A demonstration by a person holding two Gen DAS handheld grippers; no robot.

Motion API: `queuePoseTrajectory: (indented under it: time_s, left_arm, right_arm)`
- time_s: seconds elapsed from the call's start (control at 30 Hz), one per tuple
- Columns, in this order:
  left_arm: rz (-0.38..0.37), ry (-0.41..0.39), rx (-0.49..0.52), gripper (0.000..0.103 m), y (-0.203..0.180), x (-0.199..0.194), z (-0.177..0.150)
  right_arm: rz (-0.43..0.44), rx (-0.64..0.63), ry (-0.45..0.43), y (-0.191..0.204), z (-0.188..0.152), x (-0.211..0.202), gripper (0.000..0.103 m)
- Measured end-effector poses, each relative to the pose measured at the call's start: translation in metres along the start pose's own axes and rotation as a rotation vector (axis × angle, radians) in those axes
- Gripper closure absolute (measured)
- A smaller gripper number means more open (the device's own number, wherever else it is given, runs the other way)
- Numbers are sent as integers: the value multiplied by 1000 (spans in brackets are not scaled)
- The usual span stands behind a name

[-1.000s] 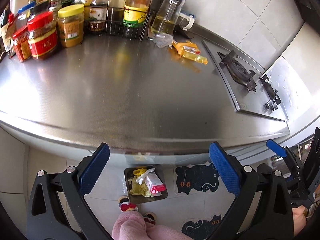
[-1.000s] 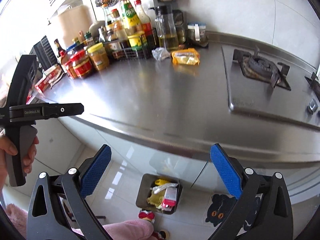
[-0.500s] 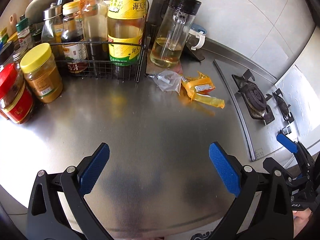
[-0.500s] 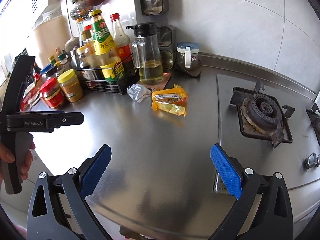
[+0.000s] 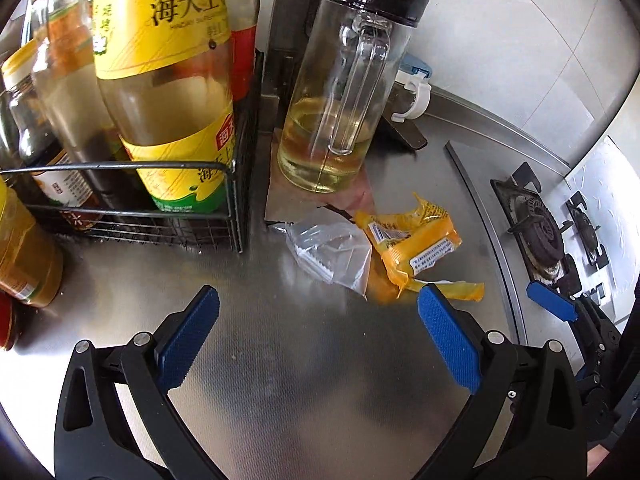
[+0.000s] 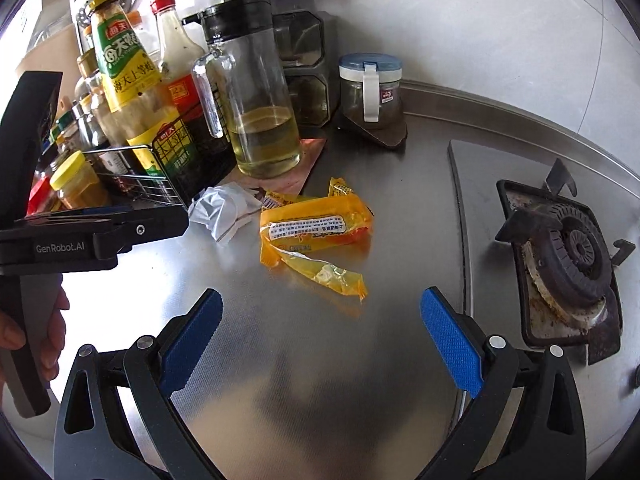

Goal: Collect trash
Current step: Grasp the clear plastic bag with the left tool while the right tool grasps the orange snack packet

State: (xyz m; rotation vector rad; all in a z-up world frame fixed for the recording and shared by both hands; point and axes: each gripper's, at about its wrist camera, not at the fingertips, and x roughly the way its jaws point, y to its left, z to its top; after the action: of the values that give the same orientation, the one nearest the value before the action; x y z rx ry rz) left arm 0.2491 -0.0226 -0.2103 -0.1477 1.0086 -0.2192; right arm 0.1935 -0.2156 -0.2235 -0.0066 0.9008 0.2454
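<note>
Hovering w/ jaws apart, both empty, left claw (image 5: 318, 312) faced clear bag (image 5: 334, 252); right claw (image 6: 322, 316) faced yellow wrapper (image 6: 314, 228); film could slip on slick surface (image 6: 320, 360).

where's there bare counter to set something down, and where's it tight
Bare steel counter lies between the open right gripper, the yellow wrappers and the stove edge; likewise before the open left gripper. Crowded: the back left, where wire rack, oil jug and clear bag sit close.
</note>
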Motion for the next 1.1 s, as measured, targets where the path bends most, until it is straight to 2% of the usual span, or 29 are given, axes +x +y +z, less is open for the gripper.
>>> queuePoseTrajectory:
  time_s: [0.2,0.27,0.33,0.37,0.43,0.5,0.63,0.73,0.77,0.8,1.1]
  left_arm:
    - [-7,21,3,10,0,27,10]
    - [-18,28,1,14,2,34,11]
    - [-36,39,-4,25,5,41,10]
    - [-52,47,-10,35,6,44,10]
    - [-74,55,-16,47,9,49,9]
    - [-92,65,-11,56,10,52,8]
    - [-122,50,2,73,10,51,8]
    - [-127,33,13,79,11,45,5]
    - [-130,26,18,90,12,43,4]
    - [-132,20,23,92,11,40,3]
    - [-119,-36,81,95,-7,-3,-15]
  right_arm:
    - [2,-18,29,-2,9,26,8]
    - [-3,-26,46,-2,9,35,12]
    - [4,-30,71,-3,8,44,27]
    - [9,-35,80,-2,7,47,33]
    - [11,-46,97,0,5,51,54]
    - [6,-58,101,3,2,53,64]
    - [23,-60,101,7,-2,51,93]
    - [32,-71,86,12,-4,46,96]
    - [30,-76,78,13,-6,43,96]
    - [30,-80,71,15,-6,40,97]
    - [47,-87,11,26,-16,-2,97]
